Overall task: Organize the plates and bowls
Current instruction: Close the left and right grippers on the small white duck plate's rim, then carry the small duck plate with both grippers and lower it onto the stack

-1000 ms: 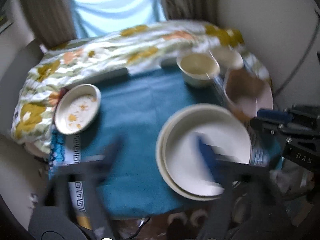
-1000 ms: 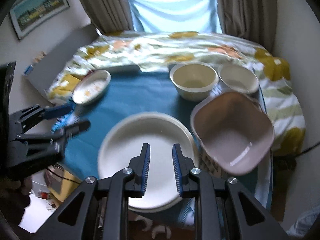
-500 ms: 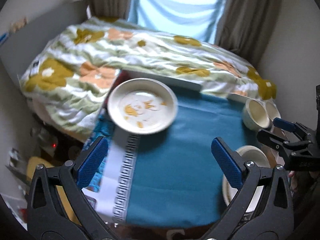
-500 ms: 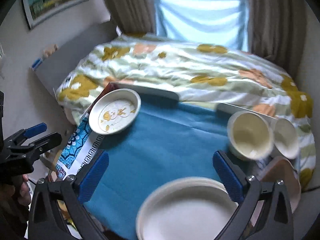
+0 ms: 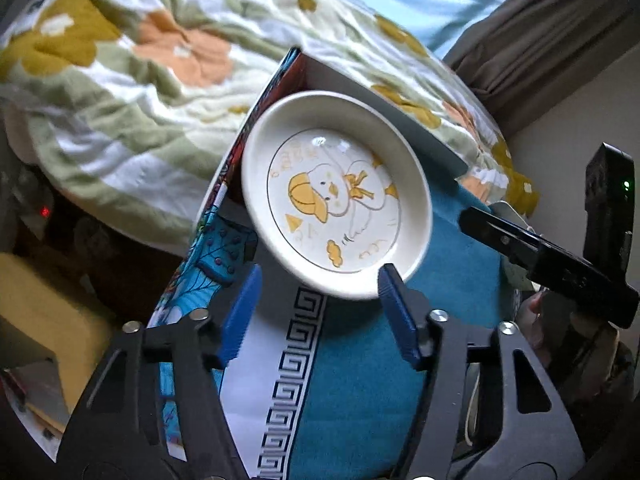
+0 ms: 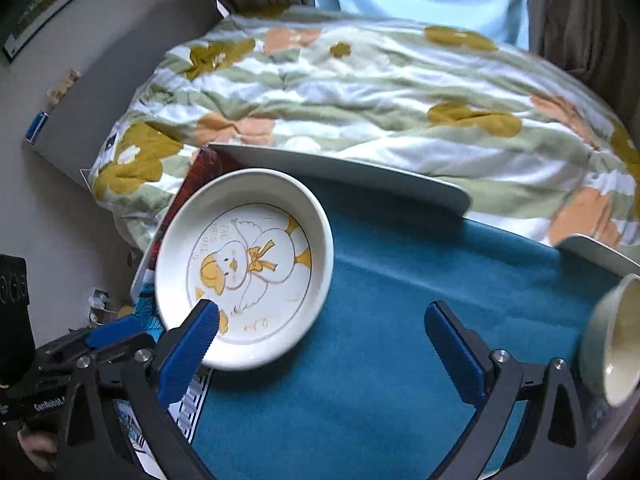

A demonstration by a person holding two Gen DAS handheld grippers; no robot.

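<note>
A cream plate with a yellow duck drawing [image 5: 336, 196] lies at the left end of the teal cloth [image 5: 360, 380]. My left gripper [image 5: 318, 312] hovers just at its near rim, jaws half apart and closing; the rim sits level with the fingertips and the pads do not press on it. In the right wrist view the same plate [image 6: 244, 264] is ahead and to the left. My right gripper [image 6: 324, 344] stands wide, closing slightly, its left finger [image 6: 192, 344] over the plate's near edge, with only cloth between the jaws. A cream bowl [image 6: 612, 340] stands at the far right.
A floral duvet [image 6: 380, 92] covers the bed behind the table. A grey flat board [image 6: 340, 172] lies along the cloth's far edge. Patterned mats [image 5: 208, 248] hang off the table's left edge. The other gripper [image 5: 520, 248] and a hand show at the right.
Both grippers swung left from the stacked white plates to the duck plate and dropped lower. The right jaws went from shut to wide. The left jaws narrowed in the last half second.
</note>
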